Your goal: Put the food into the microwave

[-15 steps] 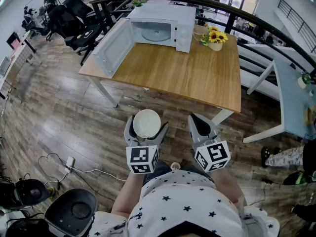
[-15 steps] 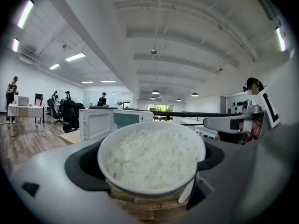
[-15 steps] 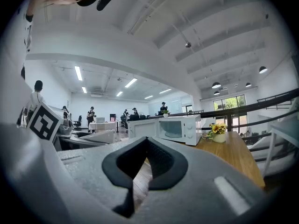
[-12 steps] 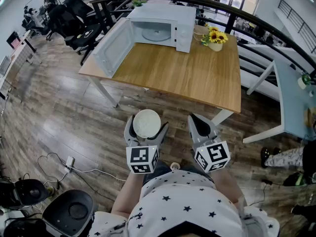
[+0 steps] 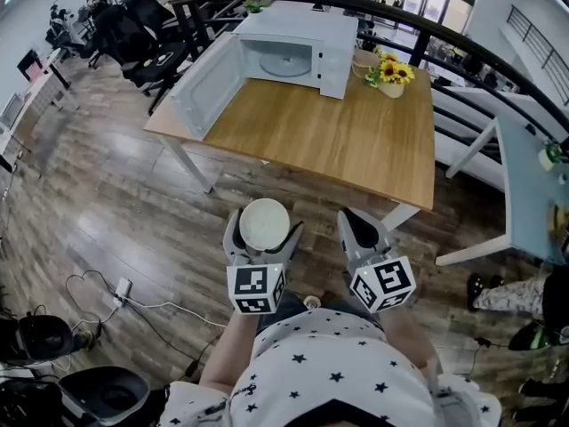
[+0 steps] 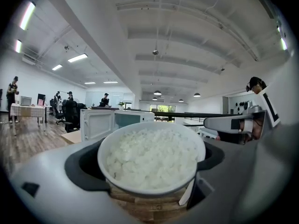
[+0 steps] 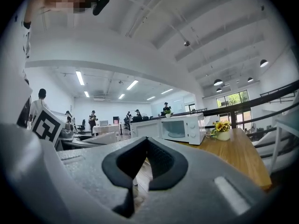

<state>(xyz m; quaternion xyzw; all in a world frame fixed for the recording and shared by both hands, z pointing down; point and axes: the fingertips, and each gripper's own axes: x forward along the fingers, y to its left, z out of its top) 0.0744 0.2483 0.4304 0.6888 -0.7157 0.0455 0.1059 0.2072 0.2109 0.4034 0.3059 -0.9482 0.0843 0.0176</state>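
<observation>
Floorboards (image 5: 107,203) of dark wood spread under the person in the head view. At 12 o'clock from the person stands the wooden surface (image 5: 347,145). A white microwave (image 5: 333,43) sits at its 11 o'clock corner, and its door (image 5: 206,83) is swung wide open toward 8 o'clock. The left tongs (image 5: 264,227) are held out over the floor at 6 o'clock from the microwave and well apart from it. Their jaws stand wide and grip a white bowl of rice (image 6: 152,157), which sits between the dark pads on a wooden base (image 6: 145,204). The right tongs (image 5: 357,221), at 3 o'clock just beside the left, are closed and hold nothing. A small pot of sunflowers (image 5: 391,71) stands at 3 o'clock of the microwave.
</observation>
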